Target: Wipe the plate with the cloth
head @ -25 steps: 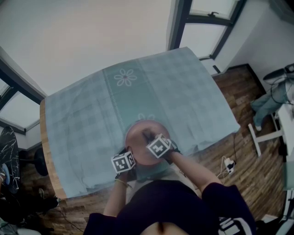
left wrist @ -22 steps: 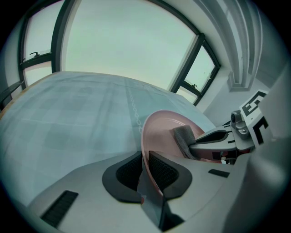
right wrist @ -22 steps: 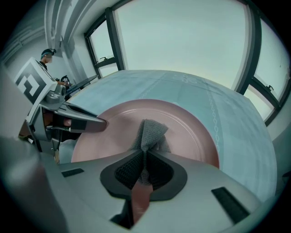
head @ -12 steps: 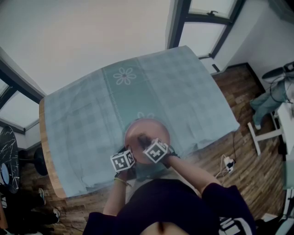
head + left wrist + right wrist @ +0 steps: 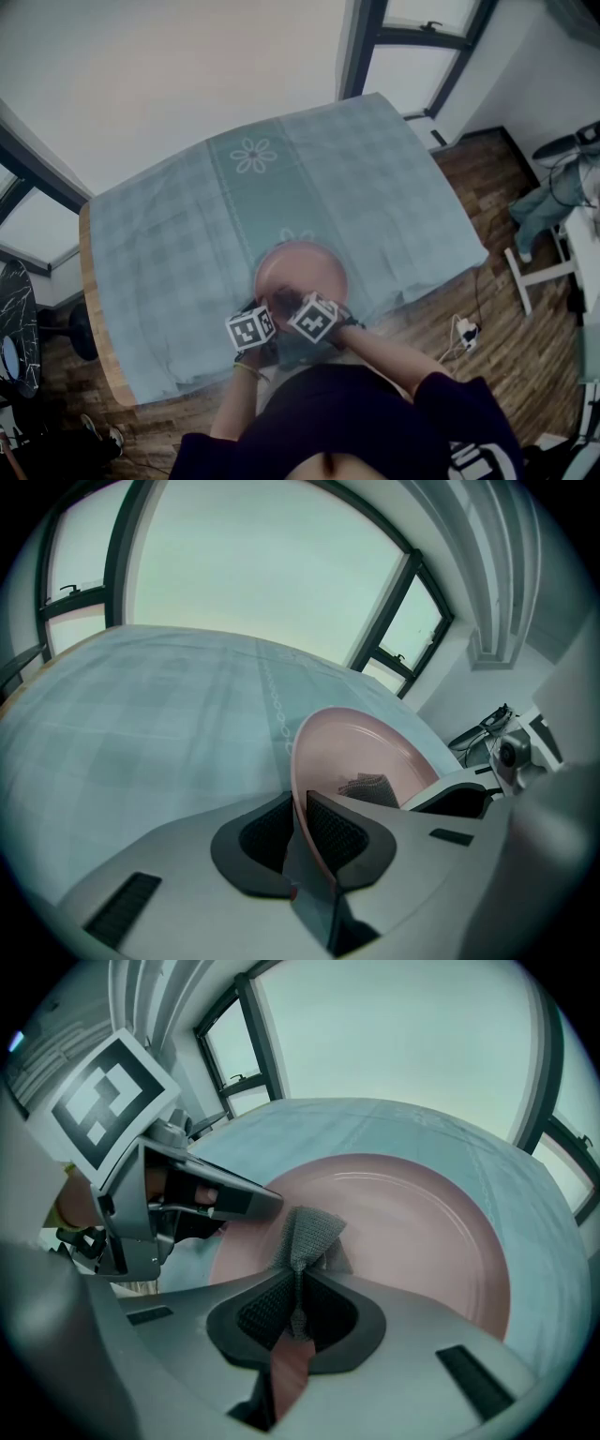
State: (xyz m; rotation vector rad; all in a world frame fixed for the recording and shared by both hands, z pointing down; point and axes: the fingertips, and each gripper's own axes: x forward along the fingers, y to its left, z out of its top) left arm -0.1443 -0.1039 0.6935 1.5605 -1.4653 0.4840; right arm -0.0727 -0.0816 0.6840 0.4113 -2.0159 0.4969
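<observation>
A pink plate (image 5: 307, 265) lies on the teal checked tablecloth (image 5: 178, 234), close to the table's near edge. My left gripper (image 5: 265, 310) is shut on the plate's near-left rim (image 5: 298, 789), one pad above it and one below. In my right gripper (image 5: 297, 1302), shut, is a grey knitted cloth (image 5: 309, 1232) whose free end rests on the plate's (image 5: 422, 1232) near-left part, right beside the left gripper's jaw (image 5: 211, 1194). The left gripper view shows the cloth (image 5: 367, 786) on the plate's (image 5: 361, 747) inner face.
The table's wooden edge (image 5: 94, 319) runs along the left, with wood floor (image 5: 487, 309) around it. A power strip with cables (image 5: 466, 336) lies on the floor at right, near a white table leg (image 5: 525, 281). Dark window frames (image 5: 370, 47) stand behind the table.
My right gripper has slid the cloth from the plate's middle toward its near-left rim, closer to the left gripper. The left gripper and the plate have stayed put.
</observation>
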